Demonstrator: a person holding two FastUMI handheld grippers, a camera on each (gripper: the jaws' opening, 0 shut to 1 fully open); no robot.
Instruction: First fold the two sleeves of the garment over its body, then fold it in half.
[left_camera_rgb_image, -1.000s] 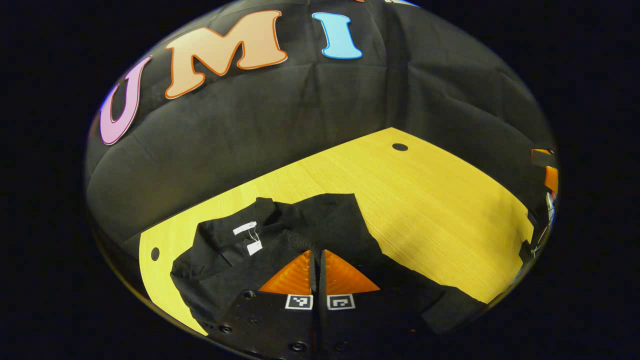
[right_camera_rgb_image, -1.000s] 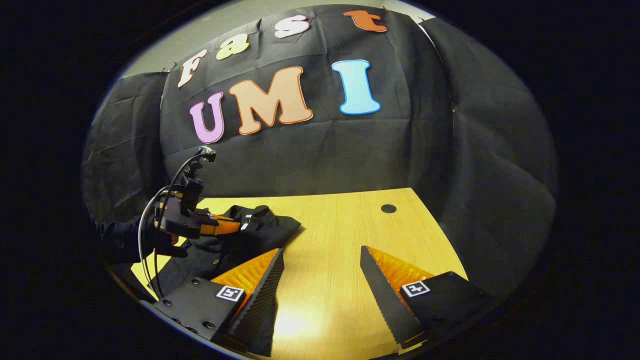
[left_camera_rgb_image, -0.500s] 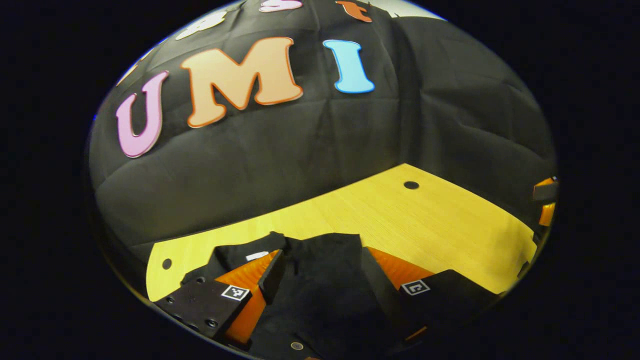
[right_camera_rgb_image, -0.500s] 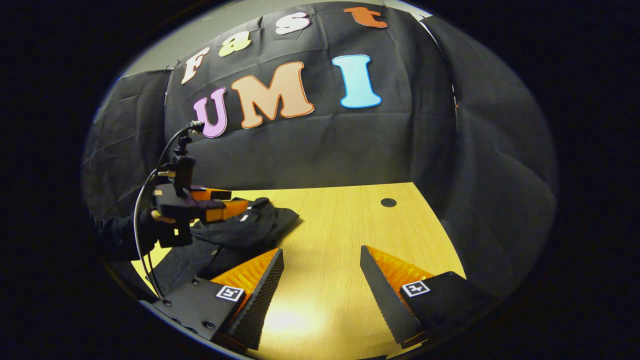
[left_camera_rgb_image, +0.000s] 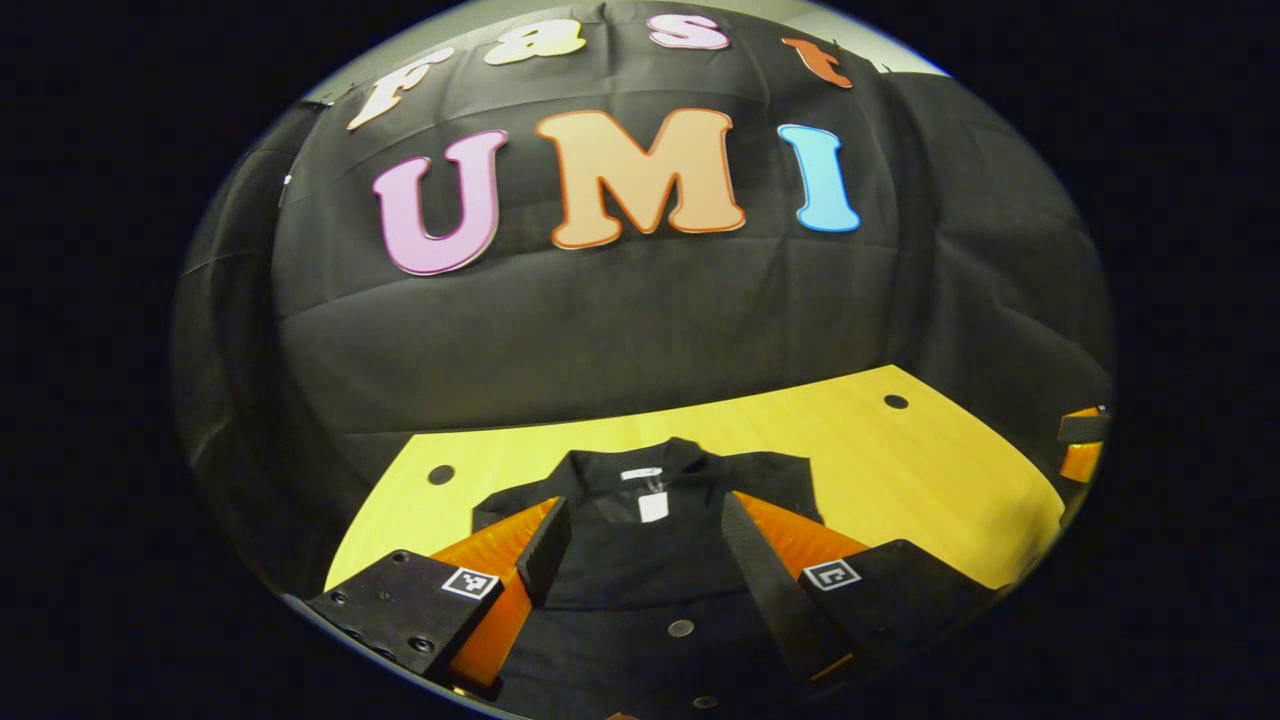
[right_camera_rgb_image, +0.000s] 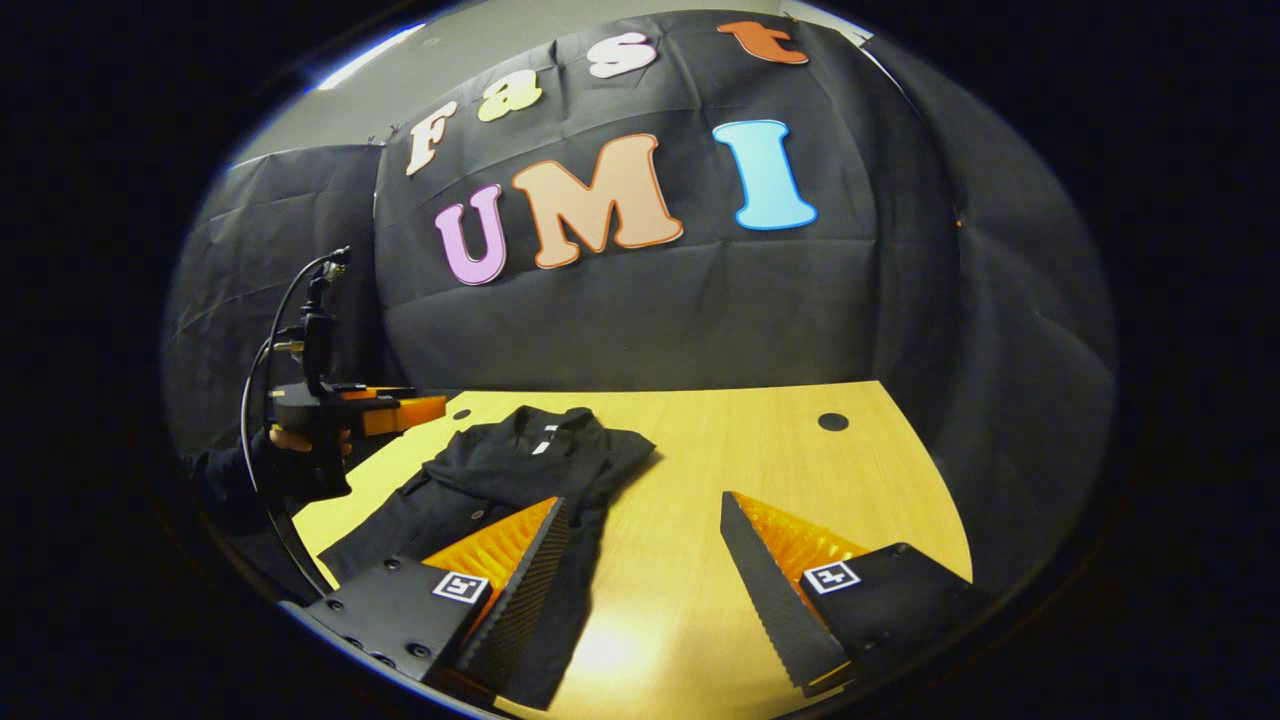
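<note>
Black garment (left_camera_rgb_image: 640, 560) lying on the yellow wooden table (left_camera_rgb_image: 900, 470), collar toward the far wall, white tags at the neck, buttons down the near front. Looks light, soft and limp: likely to sag, crease and slide on the smooth wood if dragged. Best pinched at a double edge, a corner of the near hem or a seam, and lifted clear before carrying over. Sleeves apparently already laid over the body, so the halving fold seems next.

Left gripper (left_camera_rgb_image: 640, 560) hovering above the garment's middle, fingers spread apart, grasping nothing. Right gripper (right_camera_rgb_image: 640, 560) over bare table just right of the cloth, likewise spread and empty.

Left gripper view: straight down the button line and tags. Right gripper view: the garment's whole narrow outline (right_camera_rgb_image: 510, 490) from the side, its right edge, and a hand (right_camera_rgb_image: 300, 440) carrying the other tool at far left.
</note>
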